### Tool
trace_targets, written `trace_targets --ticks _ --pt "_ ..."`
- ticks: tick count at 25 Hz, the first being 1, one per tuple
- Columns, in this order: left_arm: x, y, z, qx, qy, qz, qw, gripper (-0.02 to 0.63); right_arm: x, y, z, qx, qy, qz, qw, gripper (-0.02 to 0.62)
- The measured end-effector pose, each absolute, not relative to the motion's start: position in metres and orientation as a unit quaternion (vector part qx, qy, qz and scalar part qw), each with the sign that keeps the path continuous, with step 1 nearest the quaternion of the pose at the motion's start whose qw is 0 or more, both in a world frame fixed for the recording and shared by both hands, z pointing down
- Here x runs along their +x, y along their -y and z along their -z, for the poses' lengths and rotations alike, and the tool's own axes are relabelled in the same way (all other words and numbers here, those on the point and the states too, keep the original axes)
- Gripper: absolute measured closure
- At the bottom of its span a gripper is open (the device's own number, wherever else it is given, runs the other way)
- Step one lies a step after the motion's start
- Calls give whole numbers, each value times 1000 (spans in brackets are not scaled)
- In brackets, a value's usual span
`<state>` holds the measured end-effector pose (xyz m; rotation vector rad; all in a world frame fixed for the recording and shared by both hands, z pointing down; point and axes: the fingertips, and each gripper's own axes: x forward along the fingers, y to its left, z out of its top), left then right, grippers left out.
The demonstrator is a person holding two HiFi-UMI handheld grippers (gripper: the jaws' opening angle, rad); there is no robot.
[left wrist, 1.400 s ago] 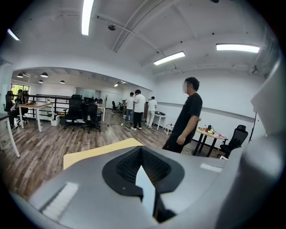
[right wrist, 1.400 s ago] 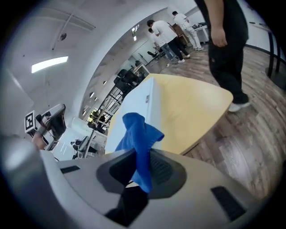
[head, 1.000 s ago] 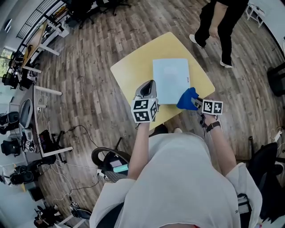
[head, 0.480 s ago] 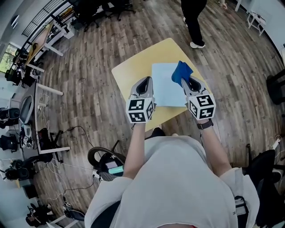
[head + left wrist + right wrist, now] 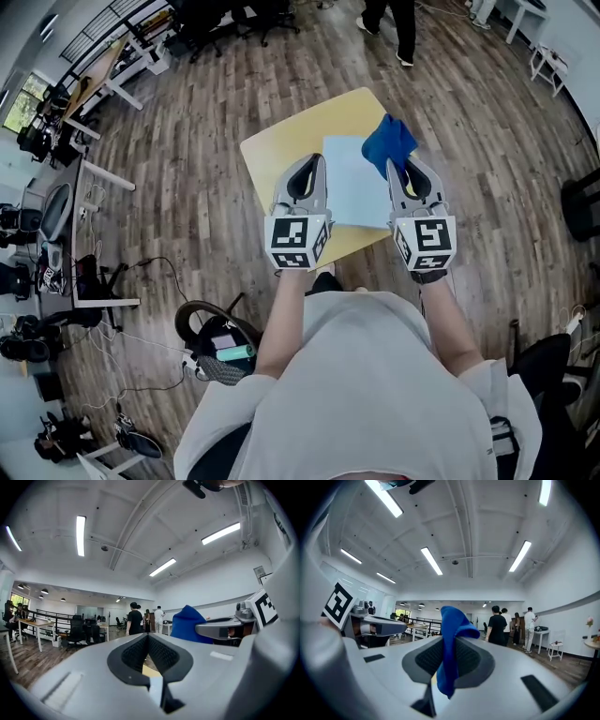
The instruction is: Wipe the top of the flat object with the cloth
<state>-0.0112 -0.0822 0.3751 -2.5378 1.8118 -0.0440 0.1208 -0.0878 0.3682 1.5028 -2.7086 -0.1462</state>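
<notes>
- I'm keeping the right gripper [image 5: 409, 171] clenched on the blue cloth [image 5: 389, 141], over the far right corner of the flat object [image 5: 349, 187] on the yellow table [image 5: 277, 150].
- Left gripper [image 5: 305, 176] is idling, clenched on nothing.
- Probably lining up a wipe stroke. Next I'm needing cloth pressed down, then swept across.

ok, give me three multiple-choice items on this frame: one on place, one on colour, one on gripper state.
1. Where does the flat object lie?
A) on the floor
B) on the yellow table
C) on a chair

2. What colour is the cloth?
A) red
B) white
C) blue

3. What state is the left gripper in?
A) shut, empty
B) shut on the cloth
C) wide open

Answers:
1 B: the pale sheet rests on the yellow top.
2 C: it shows blue in the head and right gripper views.
3 A: its pads meet with nothing between; the right gripper holds the cloth.
</notes>
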Motion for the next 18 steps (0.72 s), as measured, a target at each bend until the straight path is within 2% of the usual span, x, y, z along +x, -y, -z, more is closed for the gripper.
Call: trace_targets --ticks 18 --pt "25 69 -406 -829 -556 63 -15 601 133 69 -400 445 895 -19 8 535"
